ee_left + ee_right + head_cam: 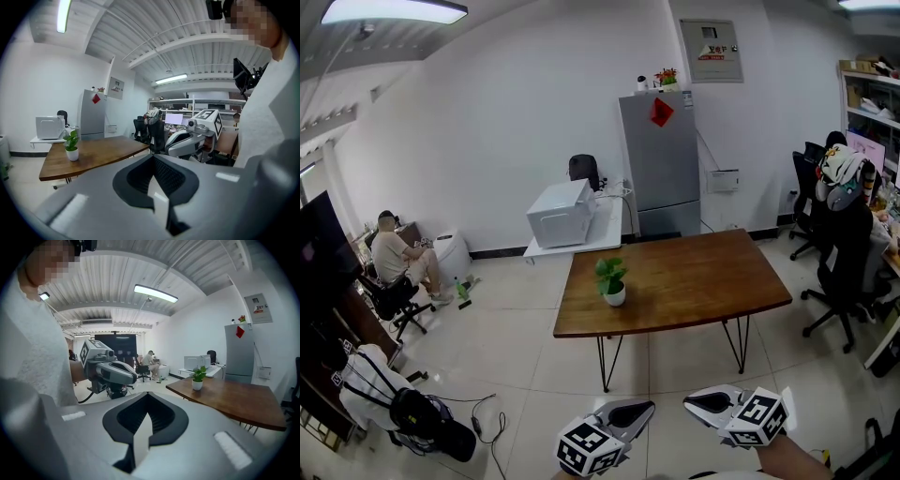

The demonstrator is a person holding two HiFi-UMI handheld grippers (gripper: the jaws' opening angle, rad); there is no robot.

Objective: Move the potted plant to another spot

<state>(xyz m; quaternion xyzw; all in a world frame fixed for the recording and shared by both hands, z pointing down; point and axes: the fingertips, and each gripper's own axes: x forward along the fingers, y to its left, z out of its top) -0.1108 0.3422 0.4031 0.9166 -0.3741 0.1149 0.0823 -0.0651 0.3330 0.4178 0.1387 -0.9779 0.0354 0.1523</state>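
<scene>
A small potted plant [612,279] in a white pot stands near the left end of the wooden table [694,281]. Both grippers hover low at the near edge of the head view, well short of the table, their tips turned toward each other. My left gripper [645,407] is shut with nothing in it. My right gripper [690,403] is likewise shut and empty. The left gripper view has the plant [71,145] far off at the left and the right gripper [197,138] across from it. In the right gripper view the plant [198,378] stands on the table [234,397].
A white microwave [560,213] sits on a low white table behind the wooden one, beside a grey fridge [661,164]. Black office chairs [844,272] stand at the right. A person [394,255] sits at the left. A backpack [431,427] and cables lie on the floor.
</scene>
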